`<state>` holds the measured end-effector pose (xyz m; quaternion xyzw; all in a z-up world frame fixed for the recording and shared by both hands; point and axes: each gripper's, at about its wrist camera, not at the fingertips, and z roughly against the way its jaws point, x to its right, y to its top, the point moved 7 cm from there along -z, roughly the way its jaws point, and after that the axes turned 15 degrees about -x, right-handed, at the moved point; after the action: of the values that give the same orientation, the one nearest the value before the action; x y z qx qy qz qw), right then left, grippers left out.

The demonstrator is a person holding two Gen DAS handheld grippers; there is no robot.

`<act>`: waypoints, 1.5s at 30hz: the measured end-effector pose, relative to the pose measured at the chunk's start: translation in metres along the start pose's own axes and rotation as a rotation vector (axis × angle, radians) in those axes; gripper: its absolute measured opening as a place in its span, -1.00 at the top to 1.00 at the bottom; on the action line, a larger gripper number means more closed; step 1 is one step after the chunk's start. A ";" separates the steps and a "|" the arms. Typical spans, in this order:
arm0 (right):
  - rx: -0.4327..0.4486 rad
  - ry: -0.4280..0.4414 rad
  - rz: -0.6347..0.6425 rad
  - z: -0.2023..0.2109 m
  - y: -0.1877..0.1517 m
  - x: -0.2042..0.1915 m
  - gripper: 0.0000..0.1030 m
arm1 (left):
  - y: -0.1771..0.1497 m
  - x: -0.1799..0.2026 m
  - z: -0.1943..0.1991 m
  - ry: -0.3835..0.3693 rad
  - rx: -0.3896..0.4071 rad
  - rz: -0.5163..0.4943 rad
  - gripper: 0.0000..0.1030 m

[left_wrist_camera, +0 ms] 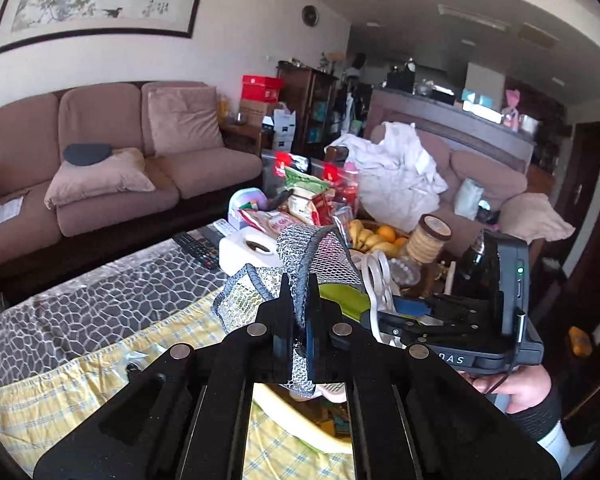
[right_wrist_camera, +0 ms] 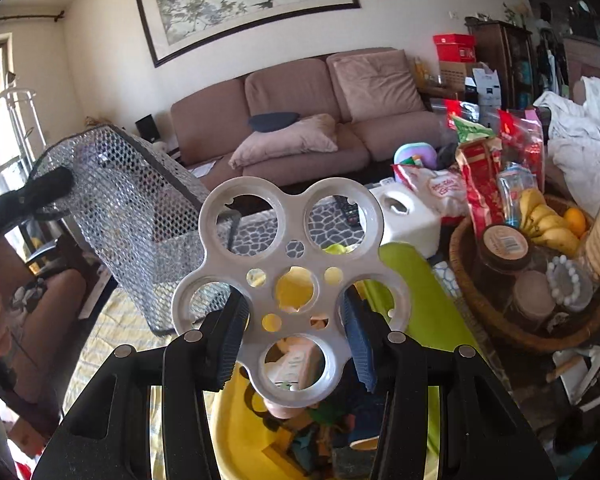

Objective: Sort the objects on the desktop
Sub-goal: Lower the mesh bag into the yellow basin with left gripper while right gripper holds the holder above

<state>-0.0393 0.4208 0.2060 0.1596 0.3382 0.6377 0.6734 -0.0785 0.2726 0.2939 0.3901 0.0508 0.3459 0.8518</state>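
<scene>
The surface (left_wrist_camera: 100, 312) is left bare along its far patterned stretch and near the yellow cloth (left_wrist_camera: 52, 392); its right end is crowded by a wicker basket (right_wrist_camera: 466, 300) and snack bags (right_wrist_camera: 480, 176). A mesh bag (left_wrist_camera: 300, 264) is pinched at its rim by the left gripper (left_wrist_camera: 296, 320), pressed together, and is held clear above the cloth. A holed plastic disc (right_wrist_camera: 292, 280) is clamped edgewise by the right gripper (right_wrist_camera: 296, 320), over a yellow tray (right_wrist_camera: 236, 420).

Both wrist views close, angled down; share sofa (left_wrist_camera: 120, 152), cluttered table (right_wrist_camera: 500, 240).
</scene>
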 end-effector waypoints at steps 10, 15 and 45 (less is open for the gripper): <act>-0.007 -0.021 -0.010 0.007 -0.005 0.020 0.07 | -0.050 0.038 -0.082 -0.116 -0.165 0.026 0.93; -0.007 -0.022 -0.018 0.010 -0.008 0.026 0.07 | -0.084 0.073 -0.087 -0.227 -0.237 0.020 0.93; -0.204 0.009 0.224 -0.031 -0.040 -0.027 0.06 | -0.132 0.036 -0.110 -0.149 -0.327 0.124 0.92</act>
<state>-0.0288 0.3822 0.1645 0.1243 0.2548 0.7405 0.6094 -0.0175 0.3042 0.1321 0.2734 -0.0934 0.3715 0.8823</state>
